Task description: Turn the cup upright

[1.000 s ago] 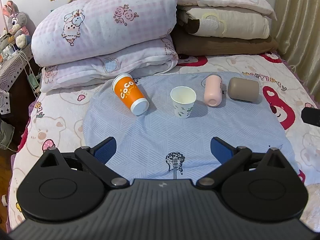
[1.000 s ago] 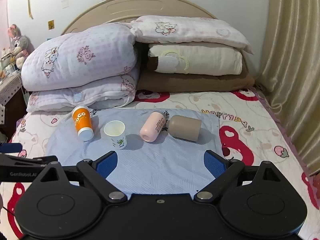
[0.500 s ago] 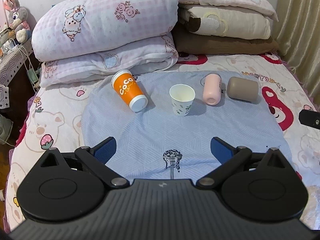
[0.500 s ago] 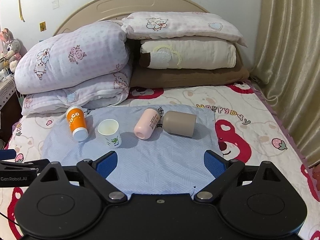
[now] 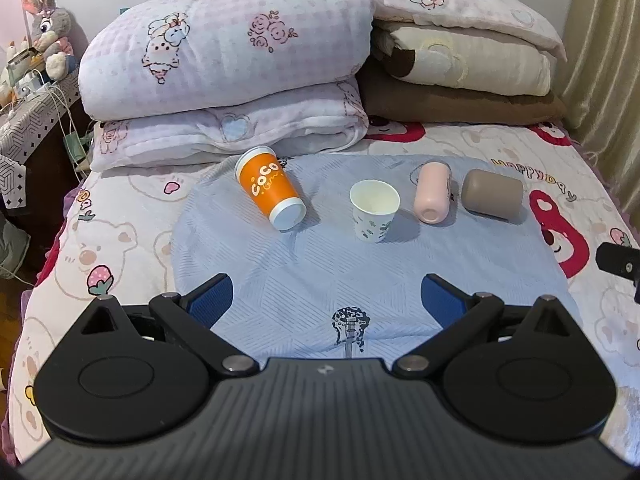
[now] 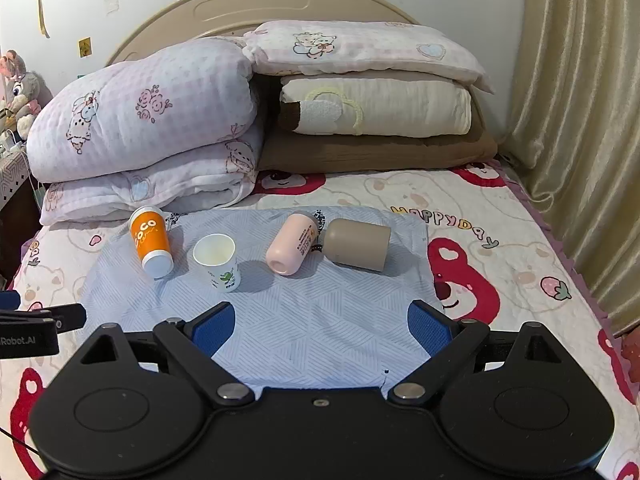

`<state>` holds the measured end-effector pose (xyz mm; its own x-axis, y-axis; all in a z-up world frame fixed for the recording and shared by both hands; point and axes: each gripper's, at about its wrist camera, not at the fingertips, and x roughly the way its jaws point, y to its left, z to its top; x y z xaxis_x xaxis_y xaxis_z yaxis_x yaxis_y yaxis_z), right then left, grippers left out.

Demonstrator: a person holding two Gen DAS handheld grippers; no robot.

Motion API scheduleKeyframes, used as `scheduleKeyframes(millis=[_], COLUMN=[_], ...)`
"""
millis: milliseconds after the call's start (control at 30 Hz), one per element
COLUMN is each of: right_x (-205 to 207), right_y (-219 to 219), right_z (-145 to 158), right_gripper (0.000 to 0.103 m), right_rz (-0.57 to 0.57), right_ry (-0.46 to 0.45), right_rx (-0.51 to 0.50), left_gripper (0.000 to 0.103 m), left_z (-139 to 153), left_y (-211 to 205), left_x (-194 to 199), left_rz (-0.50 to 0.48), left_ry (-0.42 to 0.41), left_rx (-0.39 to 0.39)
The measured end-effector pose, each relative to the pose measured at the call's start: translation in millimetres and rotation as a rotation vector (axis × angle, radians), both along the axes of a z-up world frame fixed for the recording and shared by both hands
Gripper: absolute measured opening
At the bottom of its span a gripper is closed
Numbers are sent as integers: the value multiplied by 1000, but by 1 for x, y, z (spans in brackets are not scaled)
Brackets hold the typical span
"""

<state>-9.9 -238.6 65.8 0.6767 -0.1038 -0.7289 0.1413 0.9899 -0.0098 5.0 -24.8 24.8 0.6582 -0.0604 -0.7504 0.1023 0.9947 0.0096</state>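
Orange cup (image 5: 270, 193): lies base toward us, ahead-left of our left tongs (image 5: 327, 298), nearer arm.
Tongs: left and right (image 6: 322, 326) both spread, empty.

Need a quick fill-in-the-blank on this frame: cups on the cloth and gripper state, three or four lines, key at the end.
1. The only cup standing upright is the ____ paper cup.
2. The orange cup lies on its ____.
3. The tan cup lies directly beside the ____ cup.
4. The left gripper and right gripper both have jaws that are ____, holding nothing.

Missing words: white; side; pink; open
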Motion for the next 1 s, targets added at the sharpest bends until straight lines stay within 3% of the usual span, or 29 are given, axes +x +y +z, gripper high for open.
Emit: scheduleKeyframes(millis=[1000], right_x=[-3], right_y=[-5], right_z=[1], right_gripper=[95], right_rz=[-10], right_ry=[-7], right_rx=[-2], left_gripper=[102], left_z=[2], left_y=[-1], left_x=[1], left_rz=[4], left_ry=[-10], left_rx=[46])
